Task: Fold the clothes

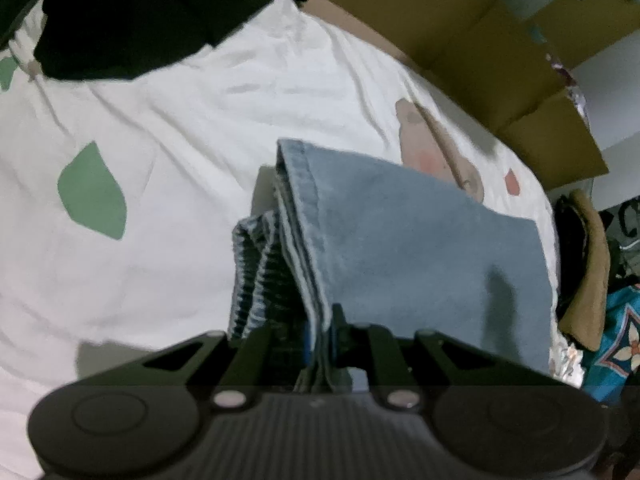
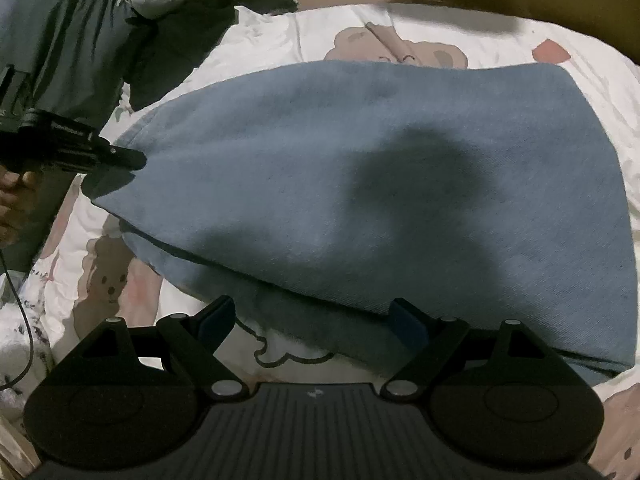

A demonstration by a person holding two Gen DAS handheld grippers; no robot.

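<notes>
Left wrist view puts my left gripper at the bottom of the picture, its jaws clamped on the edge of the blue garment. Several layers are pinched together there, with a dark striped lining showing beside them. The cloth lifts from the white bedsheet, which is printed with green leaves and a bear. Beyond lie a black cloth, cut off at the top, and cardboard boxes. Clutter at the right edge is too blurred to name.

From the right wrist, my right gripper stands with its jaws wide apart just above the near edge of the garment, touching nothing that I can see. The garment spreads across the sheet, and a broad shadow hides its middle. At the far left my other gripper pinches its corner, my hand half cut off. A dark grey cloth lies behind. No writing is readable.
</notes>
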